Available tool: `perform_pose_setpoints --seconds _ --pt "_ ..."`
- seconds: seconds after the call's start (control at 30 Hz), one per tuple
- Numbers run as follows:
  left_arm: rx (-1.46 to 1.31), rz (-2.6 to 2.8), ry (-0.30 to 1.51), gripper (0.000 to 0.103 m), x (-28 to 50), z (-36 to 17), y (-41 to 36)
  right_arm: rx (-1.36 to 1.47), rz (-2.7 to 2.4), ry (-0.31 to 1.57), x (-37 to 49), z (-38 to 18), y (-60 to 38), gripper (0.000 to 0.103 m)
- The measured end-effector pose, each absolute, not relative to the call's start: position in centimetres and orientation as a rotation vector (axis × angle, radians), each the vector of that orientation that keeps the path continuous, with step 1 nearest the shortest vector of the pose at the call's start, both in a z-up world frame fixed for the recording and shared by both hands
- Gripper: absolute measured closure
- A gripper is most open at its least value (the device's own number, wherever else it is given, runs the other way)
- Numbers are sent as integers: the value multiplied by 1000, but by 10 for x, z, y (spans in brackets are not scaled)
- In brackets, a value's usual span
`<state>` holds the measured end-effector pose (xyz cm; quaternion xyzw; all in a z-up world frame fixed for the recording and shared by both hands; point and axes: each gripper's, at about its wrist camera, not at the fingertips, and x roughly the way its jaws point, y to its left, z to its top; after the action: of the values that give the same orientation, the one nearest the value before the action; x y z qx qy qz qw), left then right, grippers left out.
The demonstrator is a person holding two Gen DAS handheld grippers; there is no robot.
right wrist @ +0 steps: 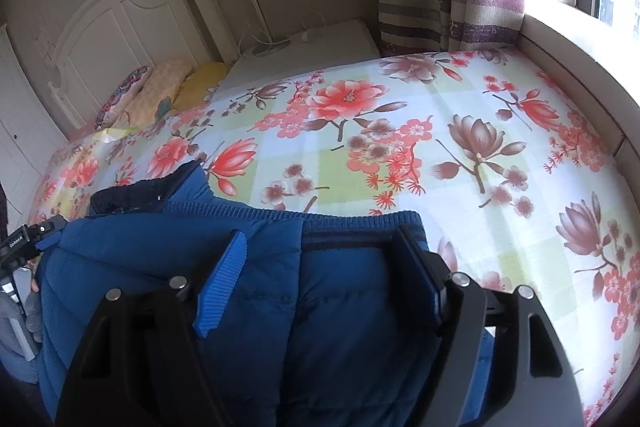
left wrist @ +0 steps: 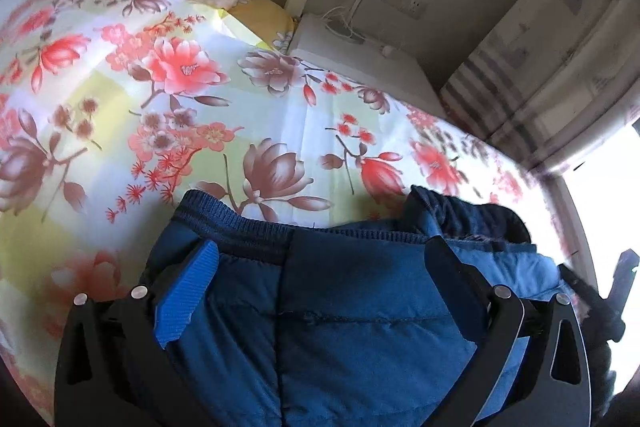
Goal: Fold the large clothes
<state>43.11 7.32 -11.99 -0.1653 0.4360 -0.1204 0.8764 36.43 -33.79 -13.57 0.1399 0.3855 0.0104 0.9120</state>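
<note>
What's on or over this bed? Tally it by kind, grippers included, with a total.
Jacket, blue: 1
Pillows: 3
Grippers: 2
Total: 6

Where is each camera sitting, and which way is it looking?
Left wrist: sits on the left tongs, looking down along them over the blue puffy jacket to the flowery bed sheet, pillows and white nightstand; its own two fingers show, spread wide.
Right wrist: sits on the right tongs, looking across the jacket and sheet towards the headboard, curtain and window; its fingers show, spread wide, with the other tongs at the left edge.
Shared: jacket, sheet, pillows, nightstand.
</note>
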Motion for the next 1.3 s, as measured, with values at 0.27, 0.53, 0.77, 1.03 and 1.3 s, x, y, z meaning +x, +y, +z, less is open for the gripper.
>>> perform_pose_setpoints --seconds 0.27,0.53,0.77,1.03,1.3 --pt "-215 -158 872 4 416 -92 47 248 -4 852 367 -126 -335 23" --pt "126 -177 889 4 412 -93 -60 -139 149 767 353 -77 -190 22" --pt "43 -157 912 4 416 -97 -13 -158 150 883 371 -111 -184 21" --pt "-179 -96 974 4 426 -122 71 206 70 852 353 -125 -309 20" --pt "-223 -101 973 4 430 -129 75 286 159 797 355 -134 -315 7"
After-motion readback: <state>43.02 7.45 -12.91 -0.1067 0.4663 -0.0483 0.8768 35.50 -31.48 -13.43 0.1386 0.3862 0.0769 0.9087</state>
